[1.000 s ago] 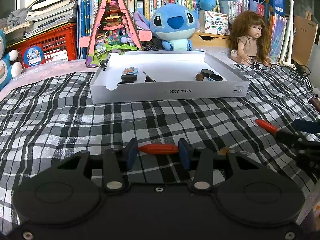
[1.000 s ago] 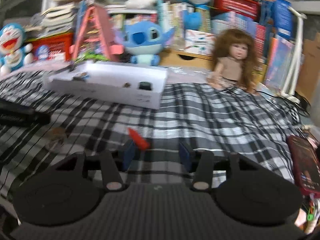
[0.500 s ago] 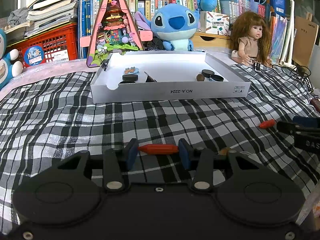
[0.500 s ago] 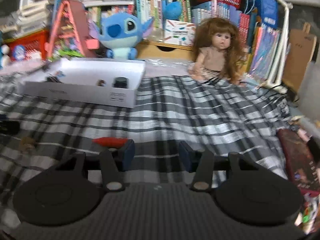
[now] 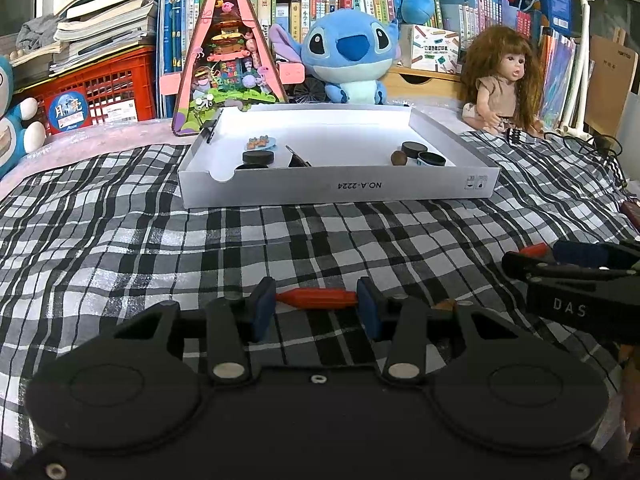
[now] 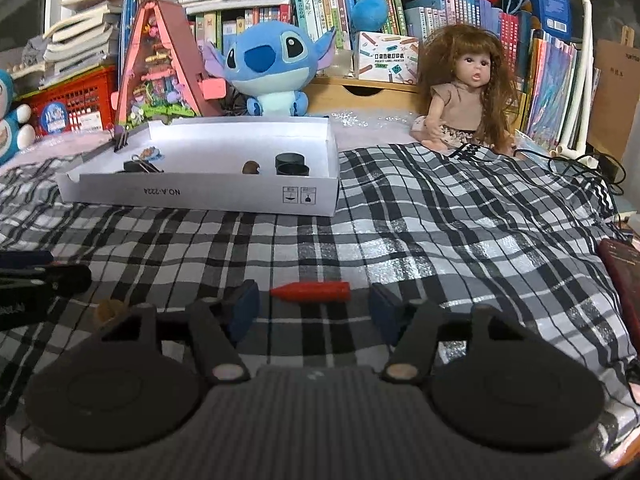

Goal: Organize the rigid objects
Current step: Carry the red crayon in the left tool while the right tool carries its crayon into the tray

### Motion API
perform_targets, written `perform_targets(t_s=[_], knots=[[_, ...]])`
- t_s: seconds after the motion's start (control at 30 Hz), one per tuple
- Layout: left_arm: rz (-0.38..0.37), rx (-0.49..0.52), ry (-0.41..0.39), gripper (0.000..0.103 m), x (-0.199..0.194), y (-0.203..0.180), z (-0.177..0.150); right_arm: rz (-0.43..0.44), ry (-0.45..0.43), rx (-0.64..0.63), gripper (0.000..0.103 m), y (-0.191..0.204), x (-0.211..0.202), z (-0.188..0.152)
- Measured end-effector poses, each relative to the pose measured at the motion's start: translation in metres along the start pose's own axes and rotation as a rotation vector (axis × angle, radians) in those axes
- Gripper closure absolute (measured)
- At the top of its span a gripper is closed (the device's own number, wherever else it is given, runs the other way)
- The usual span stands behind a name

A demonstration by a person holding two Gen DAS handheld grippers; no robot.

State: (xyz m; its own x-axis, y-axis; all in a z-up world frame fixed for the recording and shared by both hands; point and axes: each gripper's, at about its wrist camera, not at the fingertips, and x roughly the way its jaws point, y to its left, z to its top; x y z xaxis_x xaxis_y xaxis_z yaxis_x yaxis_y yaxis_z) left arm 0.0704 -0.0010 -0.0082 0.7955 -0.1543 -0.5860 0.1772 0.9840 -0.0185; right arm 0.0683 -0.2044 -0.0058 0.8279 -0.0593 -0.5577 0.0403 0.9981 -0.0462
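A red crayon-like stick (image 5: 316,298) spans between the blue pads of my left gripper (image 5: 316,307), which is shut on it end to end, low over the plaid cloth. A second red stick (image 6: 310,291) lies on the cloth between the fingers of my right gripper (image 6: 314,310), which is open, with gaps on both sides of the stick. In the left wrist view the right gripper (image 5: 576,268) shows at the right edge. A white box (image 5: 340,190) holds black caps, a brown nut and binder clips; it also shows in the right wrist view (image 6: 192,196).
A Stitch plush (image 5: 352,60), a doll (image 5: 500,80), a pink triangular toy house (image 5: 228,64) and bookshelves stand behind the box. A dark red phone (image 6: 624,276) lies at the right edge. A brown nut (image 6: 108,310) lies on the cloth between the grippers.
My right gripper swung right and levelled out; its red stick went from beside the left finger to lying flat between the open fingers. My left gripper stayed still, holding its stick.
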Motion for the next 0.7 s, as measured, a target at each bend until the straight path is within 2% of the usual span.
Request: perform_targets(t_s=[0.03, 0.1, 0.37, 0.7], knots=[[0.003, -0.002, -0.001, 0.061, 0.000, 0.000, 0.000, -0.004, 0.003, -0.005, 0.034, 0.001, 0.001, 0.000], [0.007, -0.006, -0.002, 0.061, 0.000, 0.002, 0.001, 0.005, 0.004, -0.012, 0.053, 0.001, 0.001, 0.000], [0.022, -0.026, -0.019, 0.061, 0.003, 0.008, 0.016, 0.029, -0.025, -0.021, 0.054, 0.001, -0.004, 0.009], [0.052, -0.066, -0.058, 0.061, 0.018, 0.016, 0.061, 0.096, -0.053, 0.030, 0.054, 0.002, 0.009, 0.056]])
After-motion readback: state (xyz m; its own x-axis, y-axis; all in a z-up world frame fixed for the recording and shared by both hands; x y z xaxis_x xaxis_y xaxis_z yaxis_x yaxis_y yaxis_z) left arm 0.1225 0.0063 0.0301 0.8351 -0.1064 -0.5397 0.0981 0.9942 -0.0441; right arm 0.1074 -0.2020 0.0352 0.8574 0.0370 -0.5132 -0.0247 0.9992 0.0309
